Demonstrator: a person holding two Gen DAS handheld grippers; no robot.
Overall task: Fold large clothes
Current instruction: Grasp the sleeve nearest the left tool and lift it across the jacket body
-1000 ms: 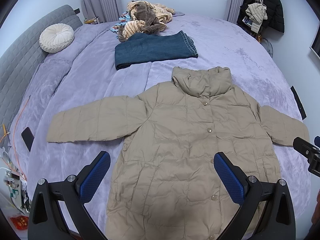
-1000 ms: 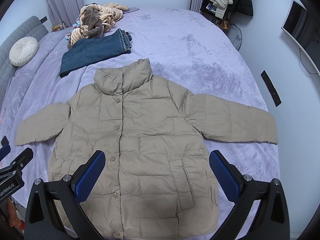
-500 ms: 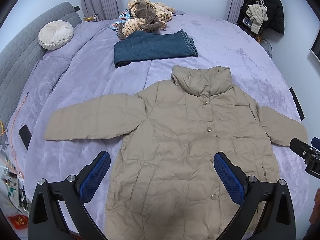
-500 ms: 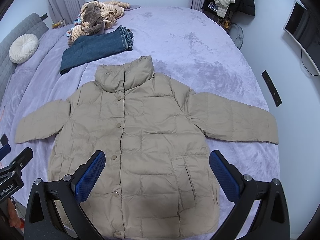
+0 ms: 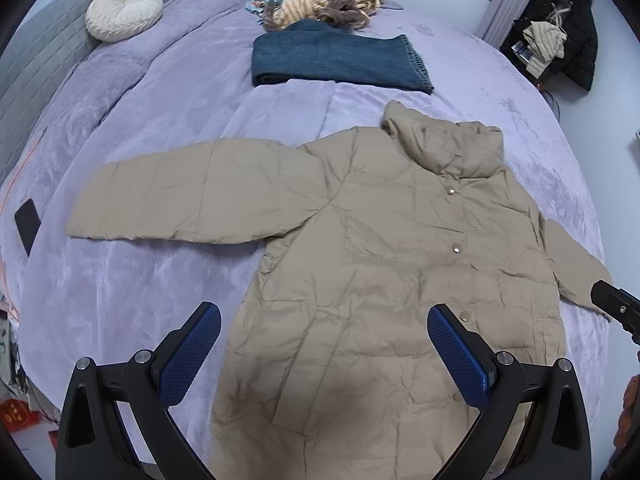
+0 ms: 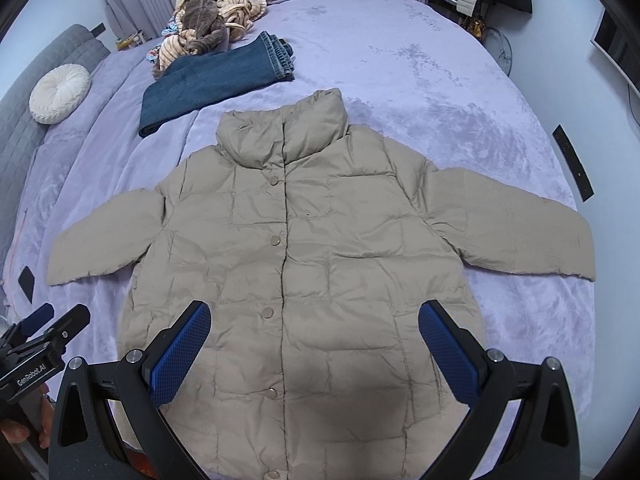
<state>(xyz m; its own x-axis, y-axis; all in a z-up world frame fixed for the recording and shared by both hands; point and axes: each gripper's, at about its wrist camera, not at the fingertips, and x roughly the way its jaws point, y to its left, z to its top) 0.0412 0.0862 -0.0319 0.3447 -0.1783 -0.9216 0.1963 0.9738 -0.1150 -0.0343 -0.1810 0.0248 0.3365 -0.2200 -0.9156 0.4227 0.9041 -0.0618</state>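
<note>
Beige puffy quilted jacket (image 6: 304, 264) is lying flat, buttoned, sleeves spread, on the lavender plush bed (image 6: 440, 80). Left gripper (image 5: 324, 344) and right gripper (image 6: 314, 340) are hovering above the near hem, jaws wide, holding nothing. Slippery padding is probably going to spring back open or slide mid-fold.

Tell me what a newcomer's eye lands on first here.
A beige quilted puffer jacket lies spread flat, buttoned, sleeves out, across the lavender plush bedspread. Beyond its collar sit folded dark blue jeans, then a heap of striped tan clothes. Both hand-held grippers, left and right, hover open over the hem.
</note>
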